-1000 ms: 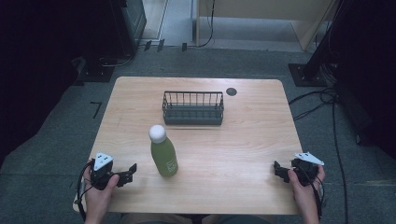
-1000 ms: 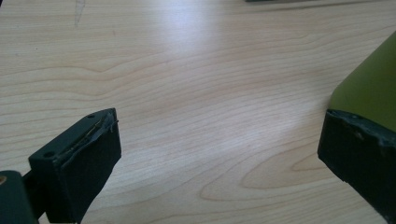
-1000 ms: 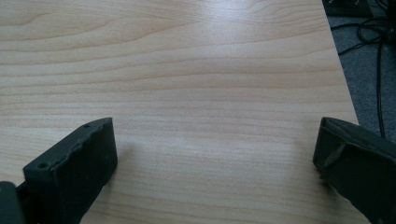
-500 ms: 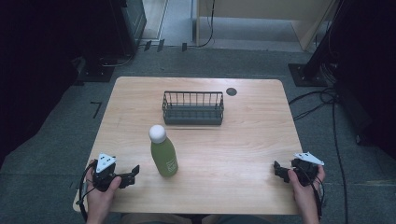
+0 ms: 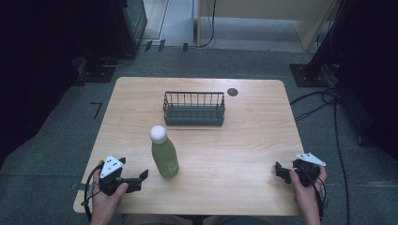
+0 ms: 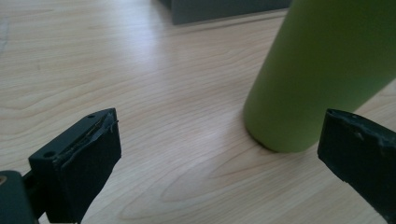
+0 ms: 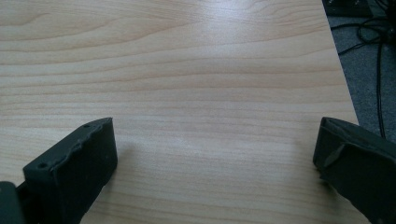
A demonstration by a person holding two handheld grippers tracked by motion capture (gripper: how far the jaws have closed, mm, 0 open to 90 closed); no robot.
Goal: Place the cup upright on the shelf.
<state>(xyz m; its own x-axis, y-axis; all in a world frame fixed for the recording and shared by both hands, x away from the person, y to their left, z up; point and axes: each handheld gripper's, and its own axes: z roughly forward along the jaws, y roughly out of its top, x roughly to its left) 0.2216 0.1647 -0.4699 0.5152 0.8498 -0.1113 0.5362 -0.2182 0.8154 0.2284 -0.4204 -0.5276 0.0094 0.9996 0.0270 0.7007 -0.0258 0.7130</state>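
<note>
Counter (image 5: 244, 140) of pale wood, rounded corners, grey floor (image 5: 56, 154) all round. Wire basket (image 5: 194, 108) toward the far middle, set back from the far edge, with a small dark round disc (image 5: 232, 92) just beyond its right end. Green bottle (image 5: 164, 152) with white cap, upright, near the middle-left, well short of the basket and apart from it. Wide bare wood between bottle and right edge; likewise a bare strip left of the bottle out to the left edge.

Left tongs (image 5: 141, 177) low at the near-left corner, held in a hand (image 5: 107, 197), pointing right toward the bottle's base; jaws spread wide. Seen along the left gripper view: left tongs (image 6: 219, 154) wide apart, nothing between them but wood, bottle (image 6: 322, 70) just ahead and to the right side, foot standing on the counter (image 6: 140, 70), not touched by either jaw; dark base of the basket (image 6: 224, 9) beyond at the top.

Right tongs (image 5: 280, 170) near the near-right corner, close to the right edge, held in a hand (image 5: 306, 185), pointing left across the bare wood. Along the right gripper view: right tongs (image 7: 215, 158) spread wide, holding nothing, bare counter (image 7: 187, 70) ahead, its edge running down the right side, with floor (image 7: 369, 70) and cables (image 7: 380, 42) past it.
</note>
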